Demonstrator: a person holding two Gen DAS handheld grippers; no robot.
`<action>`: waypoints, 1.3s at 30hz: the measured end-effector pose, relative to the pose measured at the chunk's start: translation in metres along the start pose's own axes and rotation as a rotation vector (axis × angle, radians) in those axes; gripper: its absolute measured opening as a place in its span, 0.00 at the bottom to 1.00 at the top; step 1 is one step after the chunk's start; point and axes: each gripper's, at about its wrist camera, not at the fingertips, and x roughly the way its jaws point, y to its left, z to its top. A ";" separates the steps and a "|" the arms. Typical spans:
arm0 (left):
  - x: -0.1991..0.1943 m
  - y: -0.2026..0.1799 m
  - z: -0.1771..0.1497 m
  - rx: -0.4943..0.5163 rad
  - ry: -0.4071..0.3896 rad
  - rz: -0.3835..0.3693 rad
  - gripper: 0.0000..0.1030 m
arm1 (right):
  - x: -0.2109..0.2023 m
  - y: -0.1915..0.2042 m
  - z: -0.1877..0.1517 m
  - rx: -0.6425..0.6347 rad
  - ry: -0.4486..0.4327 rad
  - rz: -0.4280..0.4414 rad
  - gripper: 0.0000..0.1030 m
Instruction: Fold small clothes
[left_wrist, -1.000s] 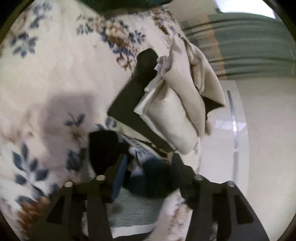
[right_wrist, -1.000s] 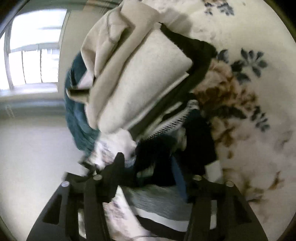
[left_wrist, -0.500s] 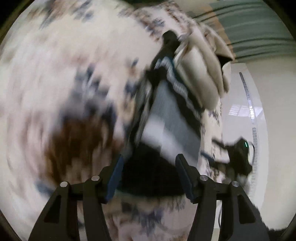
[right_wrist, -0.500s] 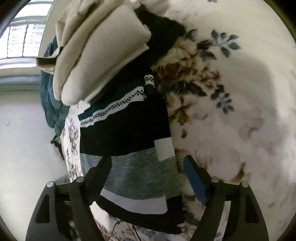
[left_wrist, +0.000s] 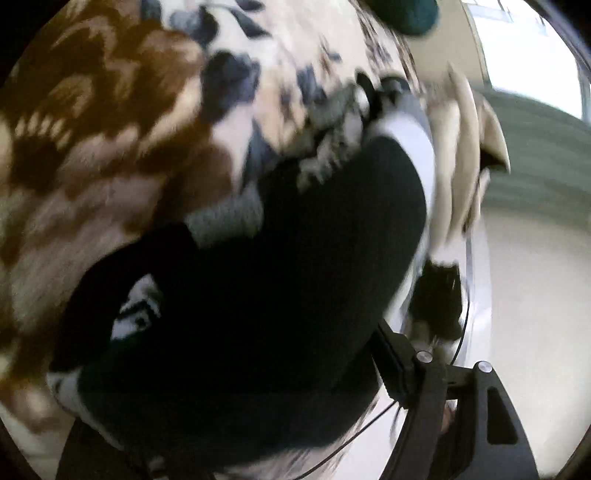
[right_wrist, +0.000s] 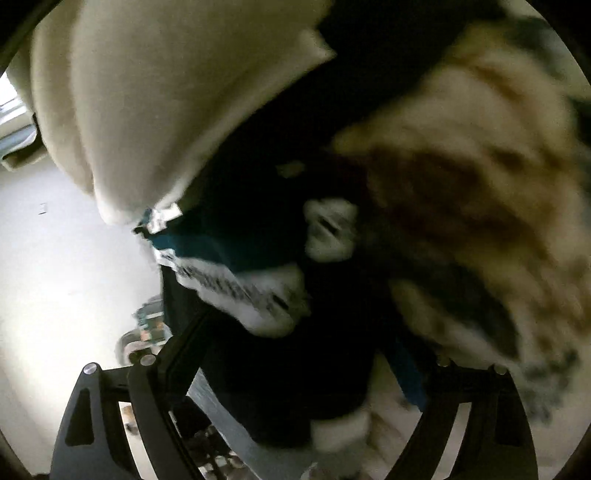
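- Left wrist view, from 9 o'clock inward: the floral bedspread (left_wrist: 110, 122), cream with brown and blue flowers, fills the left and upper part of the blurred frame.
- At the centre, the dark garment (left_wrist: 295, 288), black with white and grey patterned bands, lies on the bedspread and covers most of the lower half.
- The left gripper (left_wrist: 280, 417) sits at 6 o'clock. Only its right finger (left_wrist: 397, 365) shows, at about 4 o'clock, touching the garment's edge. The other finger is hidden under the cloth, so I cannot tell how wide the jaws stand or whether they have hold of it.
- At 2 o'clock, the folded beige pile (left_wrist: 465, 155) stands just beyond the garment, touching its far end.
- Right wrist view, at 11 o'clock: the same beige pile (right_wrist: 166, 96) looms large over the upper left.
- Toward the centre, the dark garment (right_wrist: 266, 332), with a teal band and a white zigzag stripe, lies directly beneath the pile and runs down between the fingers.
- The right gripper (right_wrist: 295, 369) has its fingers spread wide, one either side of the bunched cloth; the blur hides whether the pads press on it.
- From 1 to 4 o'clock, the floral bedspread (right_wrist: 480, 166) lies beside the garment.
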 end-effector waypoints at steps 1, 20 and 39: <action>-0.001 0.001 0.001 -0.030 -0.029 -0.008 0.70 | 0.007 0.004 0.004 -0.008 0.016 0.032 0.89; -0.071 -0.036 0.037 0.273 0.291 0.121 0.40 | -0.051 0.015 -0.257 0.089 -0.198 -0.062 0.16; -0.128 -0.033 -0.018 0.328 0.028 0.402 0.63 | -0.107 0.019 -0.222 -0.073 -0.214 -0.327 0.73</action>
